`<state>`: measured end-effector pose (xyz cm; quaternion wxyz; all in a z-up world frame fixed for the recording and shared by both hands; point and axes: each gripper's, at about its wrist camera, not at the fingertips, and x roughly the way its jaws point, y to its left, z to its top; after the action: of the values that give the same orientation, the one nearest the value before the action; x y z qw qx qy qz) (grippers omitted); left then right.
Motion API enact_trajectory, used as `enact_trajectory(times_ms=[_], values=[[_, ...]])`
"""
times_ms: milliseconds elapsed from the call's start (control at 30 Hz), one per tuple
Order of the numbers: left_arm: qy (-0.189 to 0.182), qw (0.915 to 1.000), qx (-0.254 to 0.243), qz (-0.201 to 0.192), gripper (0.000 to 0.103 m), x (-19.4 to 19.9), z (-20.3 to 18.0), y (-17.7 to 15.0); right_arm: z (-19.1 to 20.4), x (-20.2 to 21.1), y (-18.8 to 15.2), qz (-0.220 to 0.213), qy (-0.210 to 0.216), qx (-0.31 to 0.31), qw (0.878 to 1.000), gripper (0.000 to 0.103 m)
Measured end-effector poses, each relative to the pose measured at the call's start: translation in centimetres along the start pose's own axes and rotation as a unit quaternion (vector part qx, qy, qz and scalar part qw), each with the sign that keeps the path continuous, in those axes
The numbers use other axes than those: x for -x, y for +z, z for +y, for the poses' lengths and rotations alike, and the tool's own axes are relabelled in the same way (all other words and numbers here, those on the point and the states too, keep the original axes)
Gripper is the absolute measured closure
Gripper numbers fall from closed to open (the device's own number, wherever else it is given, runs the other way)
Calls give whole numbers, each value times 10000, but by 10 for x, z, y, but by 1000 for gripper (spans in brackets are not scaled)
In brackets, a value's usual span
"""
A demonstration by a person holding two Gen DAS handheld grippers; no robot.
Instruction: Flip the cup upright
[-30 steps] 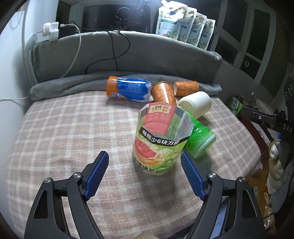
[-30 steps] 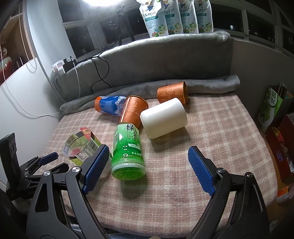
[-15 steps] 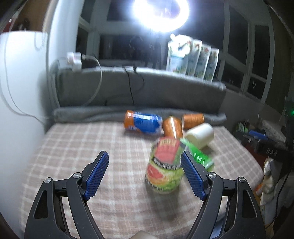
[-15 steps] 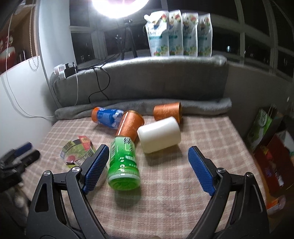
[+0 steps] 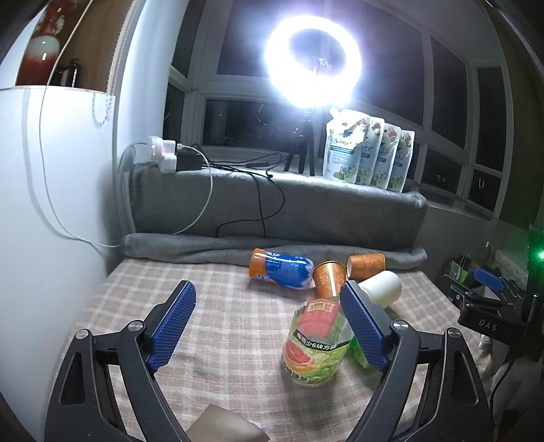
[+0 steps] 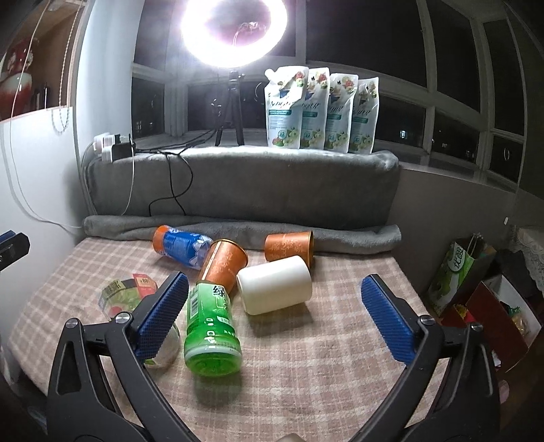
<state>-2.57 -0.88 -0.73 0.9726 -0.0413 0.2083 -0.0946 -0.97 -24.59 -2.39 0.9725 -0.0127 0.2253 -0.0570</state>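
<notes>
Showing only rightward, the green cup's [image 6: 211, 331] mouth faces the right claw [image 6: 272, 321].

In the left wrist view, one of our fingers [image 5: 362, 328] covers most of the green bottle [image 5: 357, 350] and part of the white cup [image 5: 380, 289]. In the right wrist view, another of our fingers [image 6: 159, 316] hides the lower half of the clear wrapped cup [image 6: 129, 295]. The ring light [image 6: 234, 27] is cut off by the top edge, its glare washing out the centre.
</notes>
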Motion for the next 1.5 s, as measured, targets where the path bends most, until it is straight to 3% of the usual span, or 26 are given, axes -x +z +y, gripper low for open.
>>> enact_trajectory(times_ms=[133, 1500], values=[[50, 10000, -6, -61, 11, 3, 0, 1, -3, 2, 2, -55, 4, -81, 10000, 0], [102, 9999, -42, -40, 11, 1, 1, 4, -2, 1, 4, -90, -16, -73, 9999, 0]])
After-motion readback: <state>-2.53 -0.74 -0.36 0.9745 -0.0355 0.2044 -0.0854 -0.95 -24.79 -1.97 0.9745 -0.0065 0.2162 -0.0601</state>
